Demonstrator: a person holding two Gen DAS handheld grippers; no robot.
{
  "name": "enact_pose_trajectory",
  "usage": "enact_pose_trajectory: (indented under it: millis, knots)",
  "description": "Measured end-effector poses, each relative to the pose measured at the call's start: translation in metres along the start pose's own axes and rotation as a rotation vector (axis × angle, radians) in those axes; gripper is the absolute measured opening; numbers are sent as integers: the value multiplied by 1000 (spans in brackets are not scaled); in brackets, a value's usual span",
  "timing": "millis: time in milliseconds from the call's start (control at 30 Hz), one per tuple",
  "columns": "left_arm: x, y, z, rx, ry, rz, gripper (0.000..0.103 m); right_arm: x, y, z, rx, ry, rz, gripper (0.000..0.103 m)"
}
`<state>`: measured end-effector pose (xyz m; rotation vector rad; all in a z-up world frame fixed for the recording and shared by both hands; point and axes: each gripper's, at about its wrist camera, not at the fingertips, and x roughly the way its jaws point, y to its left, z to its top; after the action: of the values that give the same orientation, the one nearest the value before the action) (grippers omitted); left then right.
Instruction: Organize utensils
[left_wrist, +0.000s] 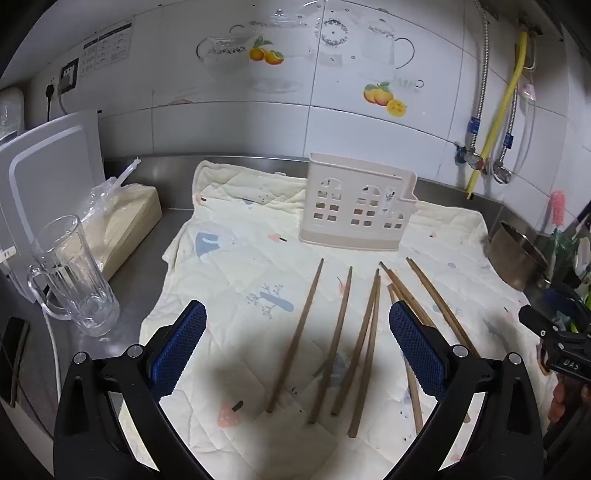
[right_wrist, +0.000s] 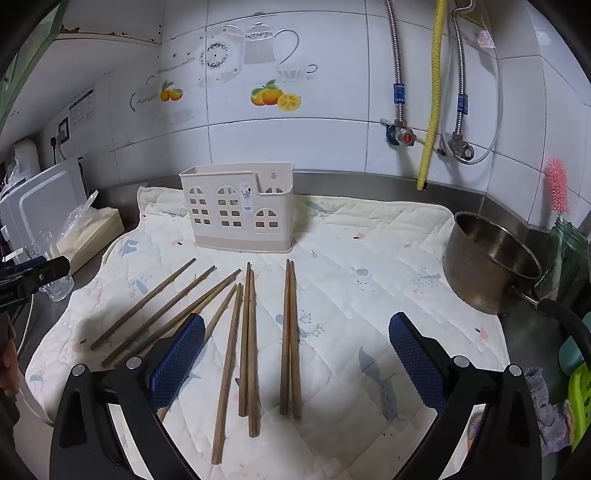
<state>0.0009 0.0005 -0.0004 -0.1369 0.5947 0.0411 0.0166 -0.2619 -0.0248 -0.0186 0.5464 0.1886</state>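
Evidently both tongs (left_wrist: 297, 347) (right_wrist: 296, 356) gape empty over loose chopsticks (right_wrist: 249, 347).

Black tool (left_wrist: 297, 325) arms, blue textured pads (left_wrist: 181, 347), silver screws

A printed cloth (right_wrist: 369, 258) is lying spread over the steel surface (left_wrist: 173, 221). A glass mug (left_wrist: 74, 273) is standing left of it, beside a bagged box (left_wrist: 125, 221). A metal pot (right_wrist: 487, 258) is sitting at the cloth's right edge, and a pink brush (right_wrist: 557, 188) is standing behind it.
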Motion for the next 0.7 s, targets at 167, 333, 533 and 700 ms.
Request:
enact_pose_trajectory:
  millis: [167, 333, 533, 700]
  knots:
    - [1, -15, -3, 10, -4, 37, 98, 0, 0, 0, -1, -4, -2, 97]
    - [-6, -21, -6, 5, -14, 44, 98, 0, 1, 0, -3, -3, -3, 97]
    - [-3, -8, -6, -2, -26, 31, 98, -1, 0, 1, -5, -6, -5, 97]
    - [-6, -7, -5, 3, -36, 32, 98, -2, 0, 1, -4, -7, -3, 97]
